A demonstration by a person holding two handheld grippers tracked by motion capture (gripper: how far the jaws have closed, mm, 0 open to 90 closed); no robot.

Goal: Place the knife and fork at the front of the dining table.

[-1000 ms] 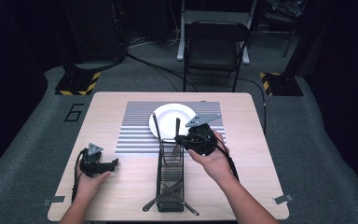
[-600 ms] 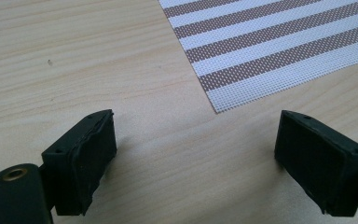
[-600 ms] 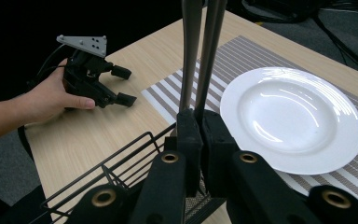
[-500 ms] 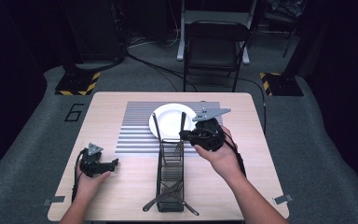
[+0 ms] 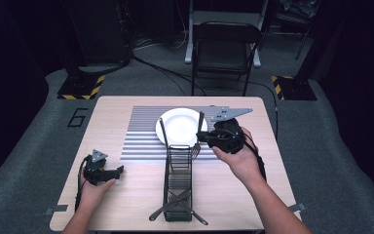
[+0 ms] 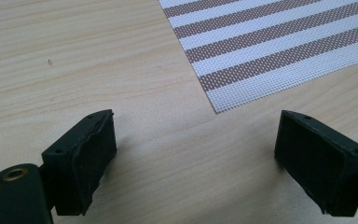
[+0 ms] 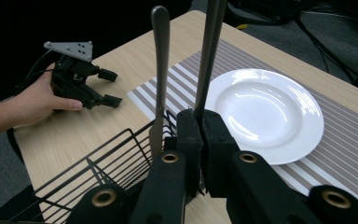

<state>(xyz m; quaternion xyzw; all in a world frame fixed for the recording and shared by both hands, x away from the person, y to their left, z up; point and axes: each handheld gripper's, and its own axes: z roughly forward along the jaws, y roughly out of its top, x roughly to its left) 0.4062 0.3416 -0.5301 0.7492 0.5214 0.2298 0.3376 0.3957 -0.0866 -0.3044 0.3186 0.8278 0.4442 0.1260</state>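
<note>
While your right gripper (image 7: 200,122) clamps the handle of an upright utensil (image 7: 211,51) at the far end of the black wire rack (image 5: 177,183), a second utensil (image 7: 160,70) stands just beside it at 9 o'clock. Beyond it, at 12 o'clock, the white plate (image 5: 180,126) sits on the striped mat (image 5: 139,136). Your left gripper (image 5: 108,171) rests on the table (image 5: 126,195) with jaws spread wide, holding nothing.

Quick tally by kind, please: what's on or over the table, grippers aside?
Grey metal cutlery pieces: 4, one utensil in the right gripper
Round white plate: 1
Black wire rack: 1
Striped woven placemat: 1
Total: 7
</note>
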